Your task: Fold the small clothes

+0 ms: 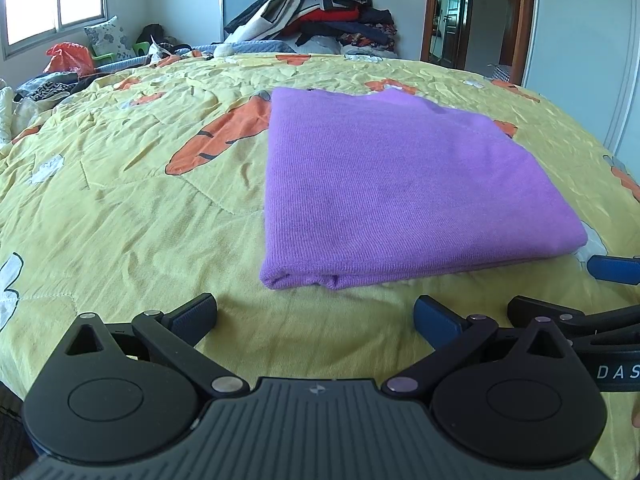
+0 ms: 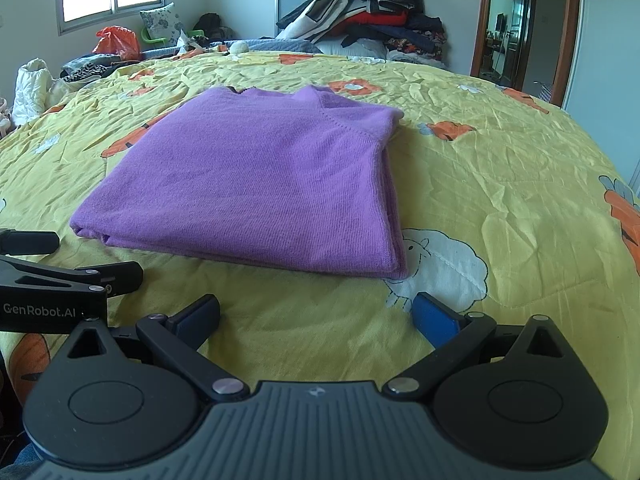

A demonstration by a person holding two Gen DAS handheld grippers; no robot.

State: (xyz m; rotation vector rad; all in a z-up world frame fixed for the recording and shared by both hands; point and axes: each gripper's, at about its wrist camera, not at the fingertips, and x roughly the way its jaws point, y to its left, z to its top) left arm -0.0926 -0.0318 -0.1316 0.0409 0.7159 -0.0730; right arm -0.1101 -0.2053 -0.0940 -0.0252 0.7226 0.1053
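A purple knit sweater [image 1: 400, 184] lies folded into a flat rectangle on the yellow bedspread [image 1: 120, 208], its collar at the far edge. My left gripper [image 1: 316, 316] stands open just short of the sweater's near fold, with nothing between its fingers. In the right wrist view the same sweater [image 2: 256, 184] lies ahead and slightly left. My right gripper [image 2: 316, 314] is open too, a little back from the sweater's near right corner and holding nothing. Each gripper shows at the edge of the other's view: the right gripper [image 1: 592, 296] and the left gripper [image 2: 60, 264].
A tall heap of dark and red clothes [image 1: 320, 12] sits at the head of the bed. An orange bag [image 1: 70, 56], a cushion [image 1: 108, 36] and loose items lie at the far left under the window. A doorway [image 2: 508, 24] opens at the right.
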